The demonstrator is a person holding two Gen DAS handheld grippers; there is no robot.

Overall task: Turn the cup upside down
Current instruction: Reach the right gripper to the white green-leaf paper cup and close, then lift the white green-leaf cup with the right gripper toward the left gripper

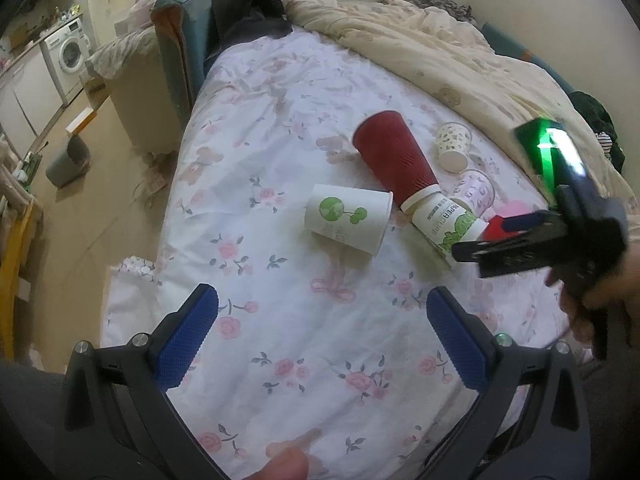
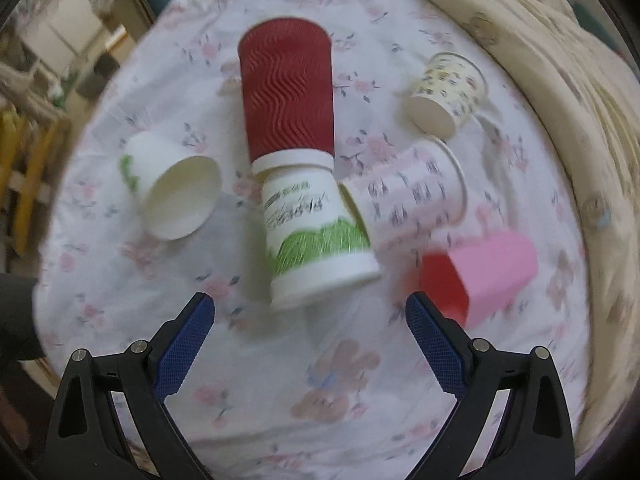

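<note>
- Bedroom; bed (image 1: 280, 320) with floral sheet, cream quilt (image 1: 440, 52) bunched at far side, washing machine (image 1: 72, 50) in the left background.
- Six cups lie on their sides mid-bed: red ribbed cup (image 2: 286, 96), grass-print cup (image 2: 316, 236) touching its rim end, tree-logo cup (image 2: 176, 196) apart to the left, pink cup (image 2: 484, 280), patterned cup (image 2: 412, 196), small yellow-print cup (image 2: 448, 92).
- Right gripper (image 2: 310, 332) wide open, empty, just short of the grass-print cup; likely target, though the task names none.
- Left gripper (image 1: 322, 328) wide open, empty, well back.
- Advice: close fingers across the cup's mid-wall, squeeze lightly (paper crushes), rotate mouth-down, set on a flat patch of sheet.
- Readable: "PAPER CUPS" on grass-print cup; other print too blurred.
</note>
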